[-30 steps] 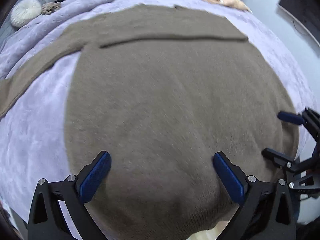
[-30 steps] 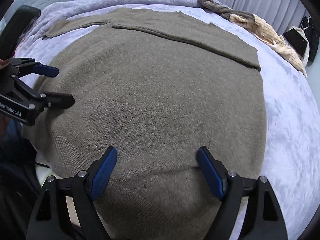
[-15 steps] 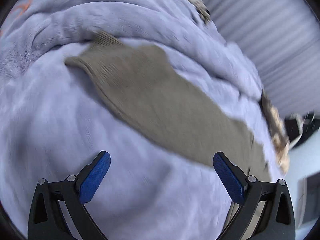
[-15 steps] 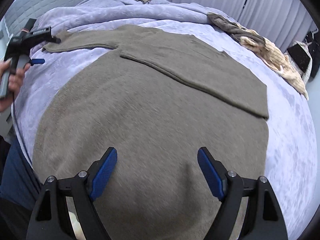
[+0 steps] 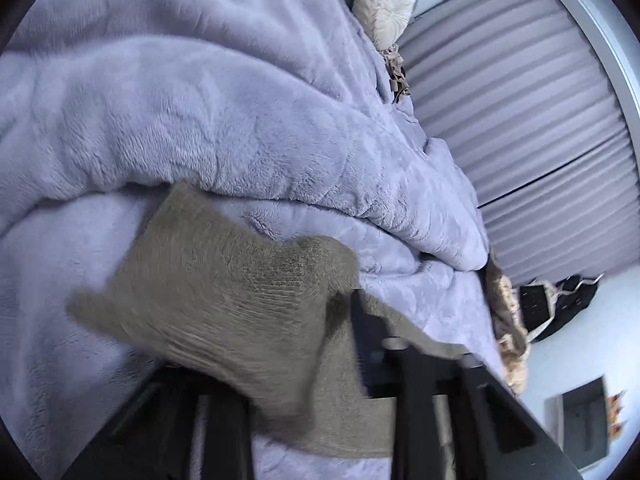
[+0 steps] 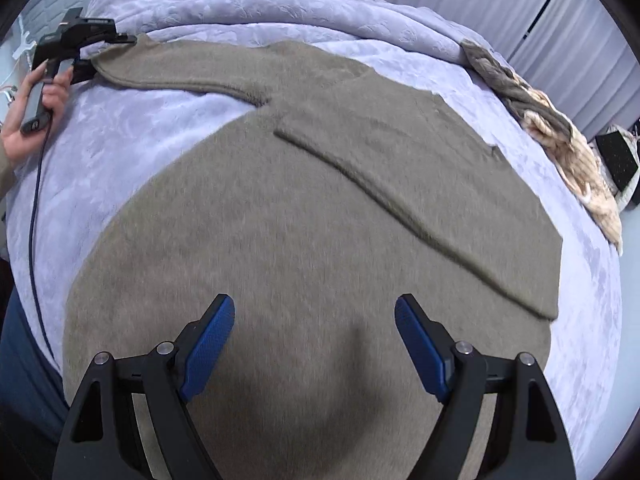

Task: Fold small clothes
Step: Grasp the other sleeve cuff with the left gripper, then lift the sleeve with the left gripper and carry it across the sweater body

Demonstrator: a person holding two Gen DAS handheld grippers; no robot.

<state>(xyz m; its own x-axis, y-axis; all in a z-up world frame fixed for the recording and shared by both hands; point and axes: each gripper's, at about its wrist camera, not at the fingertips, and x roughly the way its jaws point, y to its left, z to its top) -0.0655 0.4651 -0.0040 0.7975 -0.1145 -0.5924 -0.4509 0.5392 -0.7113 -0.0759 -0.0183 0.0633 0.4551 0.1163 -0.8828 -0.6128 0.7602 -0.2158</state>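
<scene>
Bed (image 6: 120, 152), lavender plush cover, fills both views. Brown sweater (image 6: 320, 220) lies flat across it, back up, one sleeve folded diagonally over the body, the other sleeve (image 6: 172, 68) stretched out toward the far left edge of the bed.

Right claw (image 6: 314, 344): jaws wide apart, blue pads (image 6: 208, 340) clear of each other, nothing between them. It hangs over the lower body of the sweater, pointing steeply down; whether the pads touch the knit, cannot tell.

Left claw (image 6: 116, 40): jaws have just been closing and now stand together, clamped on the cuff (image 5: 224, 280) of the outstretched sleeve. In the left wrist view the ribbed cuff drapes over the black fingers and hides the pads. A hand (image 6: 36, 96) grips its handle at the left side of the bed; a cable hangs down from it.

Far side of the bed: a beige and grey heap of clothes (image 6: 560, 136); a round cream cushion (image 5: 386, 8) near the head end.
</scene>
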